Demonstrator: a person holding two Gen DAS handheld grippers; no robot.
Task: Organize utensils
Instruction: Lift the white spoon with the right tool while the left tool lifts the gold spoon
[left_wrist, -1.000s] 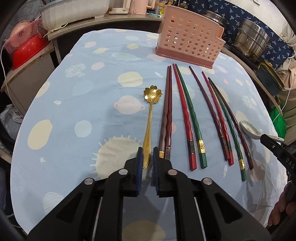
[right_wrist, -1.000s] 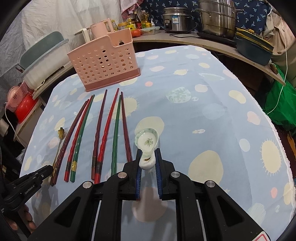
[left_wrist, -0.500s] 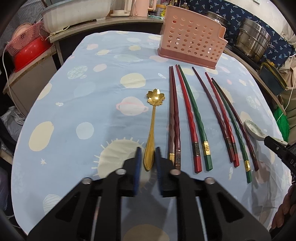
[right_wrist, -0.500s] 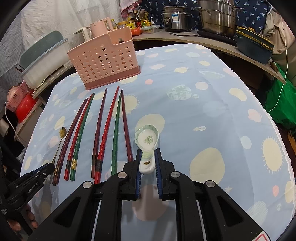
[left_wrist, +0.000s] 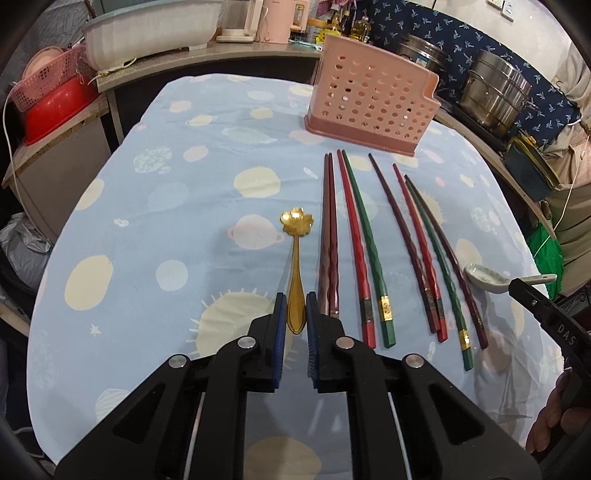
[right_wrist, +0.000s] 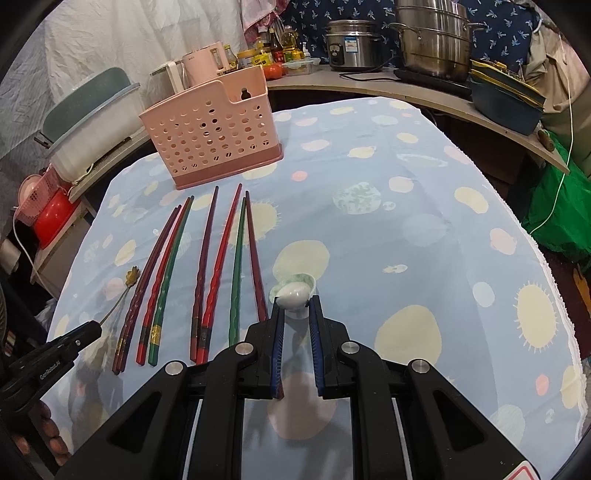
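Two tight grips now: left fingers (left_wrist: 280, 325) newly around gold spoon (left_wrist: 296, 258), right fingers (right_wrist: 277, 332) tipping white spoon (right_wrist: 293, 295) up. Ready for pink basket (left_wrist: 373, 99).

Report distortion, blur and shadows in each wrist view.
Left wrist: fisheye bends the table edge, dark corners; gold spoon and chopsticks sharp. Right wrist: same bowing; ceramic spoon slightly soft, a soft shadow under it on the cloth.

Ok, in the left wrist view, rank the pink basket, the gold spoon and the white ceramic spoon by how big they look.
1. pink basket, clearly largest, though farthest away.
2. gold spoon.
3. white ceramic spoon, smallest as seen, but its handle end is hidden behind the right gripper, and it lies at the picture's edge, so ranks two and three are unsure.
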